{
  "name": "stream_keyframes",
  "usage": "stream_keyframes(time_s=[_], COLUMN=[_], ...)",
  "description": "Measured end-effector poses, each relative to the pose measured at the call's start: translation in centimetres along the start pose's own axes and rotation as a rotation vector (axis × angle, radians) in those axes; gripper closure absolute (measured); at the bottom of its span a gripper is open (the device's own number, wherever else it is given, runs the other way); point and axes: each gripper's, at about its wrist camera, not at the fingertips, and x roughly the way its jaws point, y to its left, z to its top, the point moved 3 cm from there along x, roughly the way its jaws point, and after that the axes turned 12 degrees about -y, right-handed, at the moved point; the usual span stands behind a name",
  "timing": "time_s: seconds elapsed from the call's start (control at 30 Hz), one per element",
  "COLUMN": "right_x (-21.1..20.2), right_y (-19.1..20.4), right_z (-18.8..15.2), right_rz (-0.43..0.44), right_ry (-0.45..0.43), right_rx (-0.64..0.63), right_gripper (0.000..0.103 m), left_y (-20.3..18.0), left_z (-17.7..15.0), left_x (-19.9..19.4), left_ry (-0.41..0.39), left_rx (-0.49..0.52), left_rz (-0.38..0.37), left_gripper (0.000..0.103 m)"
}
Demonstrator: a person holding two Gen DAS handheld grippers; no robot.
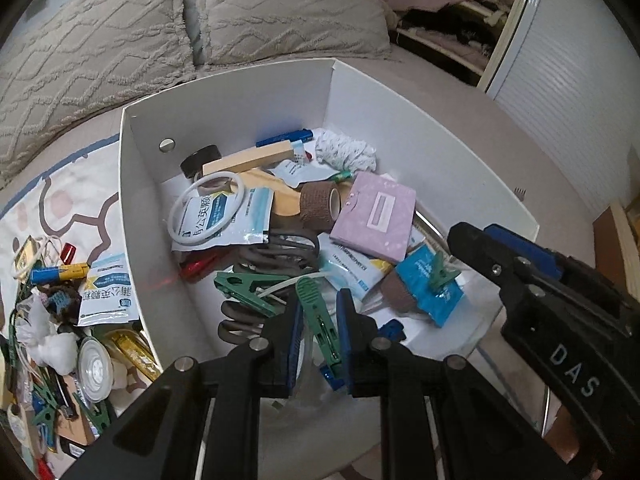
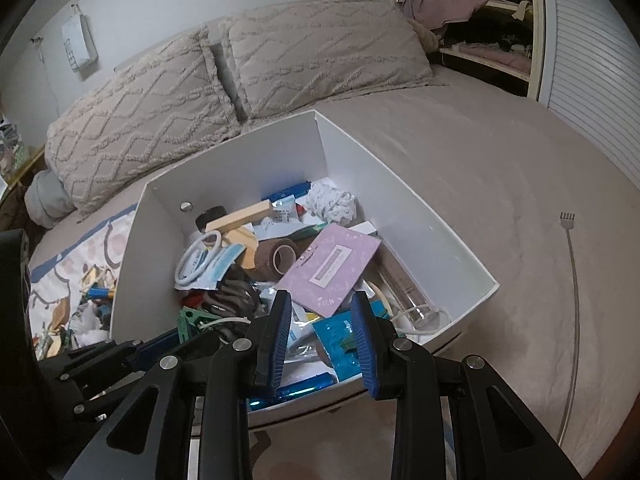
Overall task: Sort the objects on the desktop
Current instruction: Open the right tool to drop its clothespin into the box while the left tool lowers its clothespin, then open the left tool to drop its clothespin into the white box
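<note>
A white cardboard box point(image 1: 224, 92) point(image 2: 240, 148) stands on the bed, filled with mixed clutter. My left gripper point(image 1: 319, 320) hovers over the box's near left corner, shut on a green clothes peg point(image 1: 316, 312) that stands upright between its blue pads. Another green peg point(image 1: 244, 292) lies in the box just beyond it. My right gripper point(image 2: 322, 336) hangs over the near edge of the box, open, with nothing between its pads; a blue foil packet point(image 2: 340, 344) lies below. In the left wrist view the right gripper point(image 1: 476, 236) reaches in from the right.
The box also holds a pink card pack point(image 1: 376, 216), a brown tape roll point(image 1: 320, 204), a white ring point(image 1: 208, 208) and sachets. Loose clutter point(image 1: 60, 300) lies on a patterned cloth left of the box. Pillows sit behind; a back scratcher point(image 2: 574, 280) lies on the right.
</note>
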Motion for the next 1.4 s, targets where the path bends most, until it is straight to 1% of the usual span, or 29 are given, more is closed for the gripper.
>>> stream_keyframes(time_s=[0.13, 0.33, 0.43, 0.47, 0.5, 0.53, 0.57, 0.73, 0.83, 1.23, 1.27, 1.4], right_x=[-0.1, -0.2, -0.3, -0.3, -0.4, -0.4, -0.4, -0.6, -0.7, -1.0, -1.0, -1.0], right_y=[0.1, 0.1, 0.1, 0.1, 0.1, 0.0, 0.0, -0.1, -0.1, -0.4, -0.4, -0.3], right_z=[-0.1, 0.0, 0.0, 0.0, 0.0, 0.0, 0.0, 0.0, 0.0, 0.1, 0.0, 0.0], right_rz=[0.004, -0.002, -0.005, -0.006, -0.010, -0.013, -0.017, -0.021, -0.022, -0.020, -0.018, -0.029], right_ry=[0.005, 0.002, 0.001, 0.001, 0.001, 0.001, 0.000, -0.004, -0.005, -0.009, -0.008, -0.012], right_rx=[-0.006, -0.016, -0.020, -0.020, -0.022, -0.024, -0.025, -0.027, -0.030, -0.036, -0.036, -0.044], right_gripper=[0.072, 0.072, 0.072, 0.072, 0.072, 0.072, 0.072, 0.072, 0.072, 0.072, 0.072, 0.072], left_y=[0.0, 0.3, 0.2, 0.2, 0.3, 0.4, 0.5, 0.7, 0.5, 1.0, 1.1, 1.1], left_z=[0.0, 0.3, 0.3, 0.4, 0.4, 0.4, 0.5, 0.8, 0.7, 0.1, 0.1, 0.1], left_x=[0.3, 0.2, -0.1, -0.1, -0.3, -0.5, -0.7, -1.7, -2.1, -2.5, -2.5, -3.0], left_ry=[0.024, 0.021, 0.019, 0.017, 0.012, 0.003, -0.008, -0.036, -0.049, -0.058, -0.059, -0.077], left_rx=[0.013, 0.009, 0.038, 0.041, 0.042, 0.038, 0.035, 0.036, 0.055, 0.056, 0.058, 0.058], left_rz=[0.018, 0.036, 0.067, 0.072, 0.080, 0.086, 0.089, 0.091, 0.099, 0.112, 0.119, 0.110], left_gripper=[0.086, 0.086, 0.084, 0.077, 0.062, 0.054, 0.044, 0.043, 0.043, 0.042, 0.039, 0.034])
